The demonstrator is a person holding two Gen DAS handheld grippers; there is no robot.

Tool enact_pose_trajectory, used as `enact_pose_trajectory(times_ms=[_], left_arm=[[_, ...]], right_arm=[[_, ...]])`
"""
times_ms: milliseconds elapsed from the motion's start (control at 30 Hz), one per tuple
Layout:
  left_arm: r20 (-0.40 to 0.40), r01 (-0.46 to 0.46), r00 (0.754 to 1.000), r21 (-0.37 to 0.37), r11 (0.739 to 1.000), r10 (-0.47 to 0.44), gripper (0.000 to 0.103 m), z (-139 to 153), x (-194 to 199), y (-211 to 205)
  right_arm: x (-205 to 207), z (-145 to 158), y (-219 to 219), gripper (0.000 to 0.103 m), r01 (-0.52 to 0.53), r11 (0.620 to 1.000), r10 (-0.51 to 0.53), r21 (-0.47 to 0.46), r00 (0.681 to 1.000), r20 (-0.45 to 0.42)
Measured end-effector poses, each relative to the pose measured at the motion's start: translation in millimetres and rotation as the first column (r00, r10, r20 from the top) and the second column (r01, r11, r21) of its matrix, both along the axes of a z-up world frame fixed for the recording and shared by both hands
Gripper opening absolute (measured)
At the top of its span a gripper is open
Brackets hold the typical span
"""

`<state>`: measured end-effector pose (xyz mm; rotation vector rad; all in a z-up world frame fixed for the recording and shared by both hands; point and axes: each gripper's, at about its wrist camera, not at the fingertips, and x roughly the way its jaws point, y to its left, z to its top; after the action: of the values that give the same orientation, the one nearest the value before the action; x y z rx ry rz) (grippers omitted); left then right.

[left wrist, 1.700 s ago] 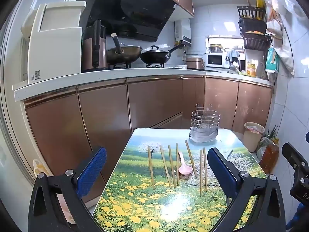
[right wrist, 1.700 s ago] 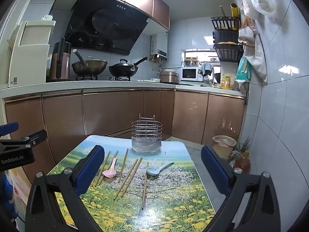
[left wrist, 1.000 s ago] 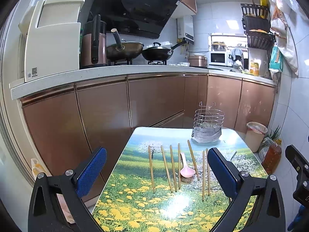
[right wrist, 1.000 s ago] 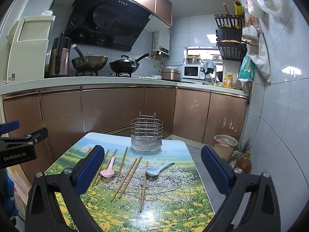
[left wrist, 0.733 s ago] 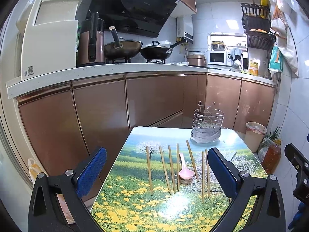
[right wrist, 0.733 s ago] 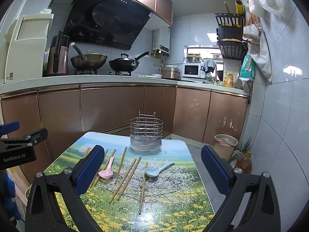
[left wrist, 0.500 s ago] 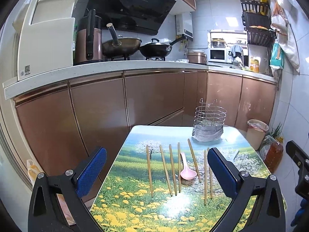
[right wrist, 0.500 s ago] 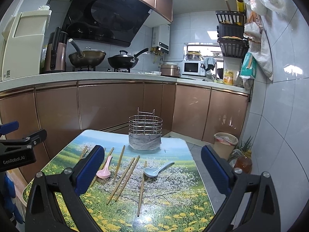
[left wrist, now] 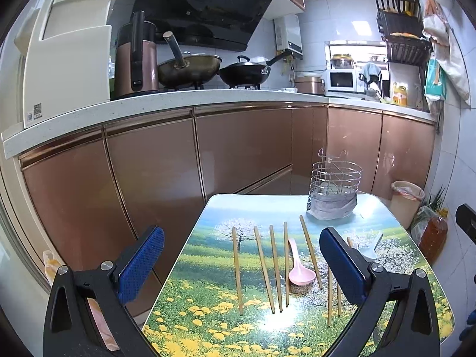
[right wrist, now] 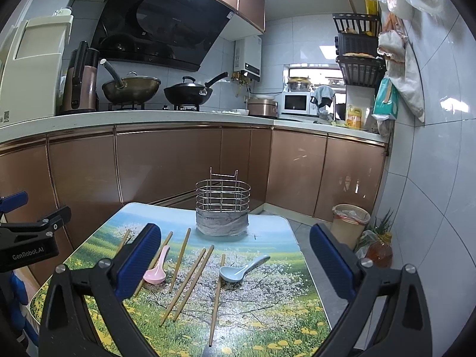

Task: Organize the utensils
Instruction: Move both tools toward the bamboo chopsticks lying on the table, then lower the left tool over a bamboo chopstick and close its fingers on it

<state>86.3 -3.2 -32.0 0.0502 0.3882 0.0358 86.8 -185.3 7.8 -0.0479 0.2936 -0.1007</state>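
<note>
We hold left gripper [left wrist: 241, 263] and right gripper [right wrist: 235, 260] with jaws wide apart, empty | chopsticks [right wrist: 193, 276] flat mid-table, near wire holder [right wrist: 222, 200] | light, stiff, slippery; we judge pinching mid-shaft best

Copper cabinets [right wrist: 166, 160], white tiled walls [right wrist: 431, 178]
</note>
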Motion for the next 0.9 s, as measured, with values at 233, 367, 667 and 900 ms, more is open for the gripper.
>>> enact_pose_trajectory(times_ms=[233, 367, 667, 900], left_arm=[[-0.014, 0.0, 1.0, 0.005, 1.0, 0.0, 0.103, 2, 14, -3], [-0.024, 0.011, 1.0, 0.024, 1.0, -0.01, 0.103, 2, 22, -6], [-0.055, -0.006, 0.998, 0.023, 1.0, 0.007, 0.103, 24, 54, 21], [-0.098, -0.044, 0.994, -0.005, 0.999, 0.043, 0.103, 54, 107, 58]], right_arm=[[10, 2, -3, 0.101, -0.005, 1.0, 0.005, 0.005, 1.0, -0.006], [22, -2, -7, 0.101, 0.001, 1.0, -0.001, 0.009, 0.999, -0.033], [52, 12, -28, 0.101, 0.029, 0.999, -0.031, -0.022, 0.998, -0.063], [79, 55, -51, 0.101, 0.024, 1.0, -0.024, 0.007, 0.999, -0.032]])
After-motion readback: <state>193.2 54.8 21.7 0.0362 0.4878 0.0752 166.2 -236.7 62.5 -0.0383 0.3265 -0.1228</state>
